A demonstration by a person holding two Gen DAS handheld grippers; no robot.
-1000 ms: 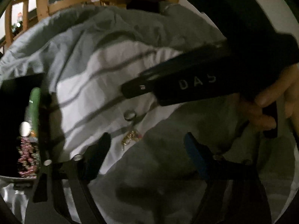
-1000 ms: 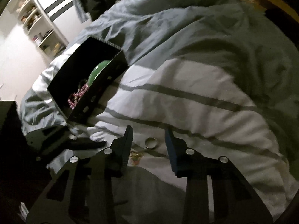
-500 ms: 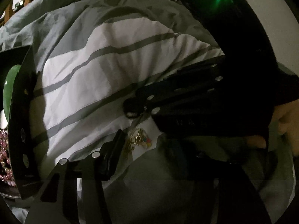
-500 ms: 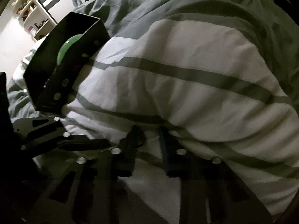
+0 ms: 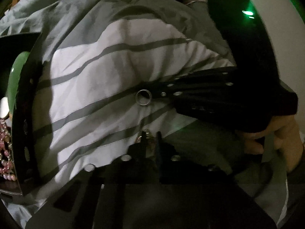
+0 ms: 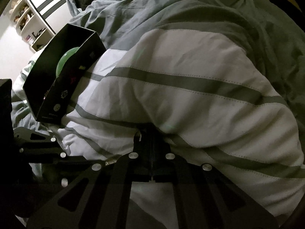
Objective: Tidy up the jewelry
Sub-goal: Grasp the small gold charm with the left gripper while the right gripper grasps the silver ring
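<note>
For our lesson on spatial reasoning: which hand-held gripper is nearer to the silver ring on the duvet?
Right. The right hand-held gripper has its tips at the silver ring; the left hand-held gripper is apart from it, shut on a gold piece nearer the camera.

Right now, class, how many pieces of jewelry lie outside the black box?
2: a silver ring held at the right gripper's tip, and a gold piece between the left gripper's fingers. Others may be hidden.

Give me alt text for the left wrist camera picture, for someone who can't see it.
The left gripper is closed on a small gold trinket on a striped duvet. Beyond, the right gripper pinches a silver ring; a black box sits left.
</note>
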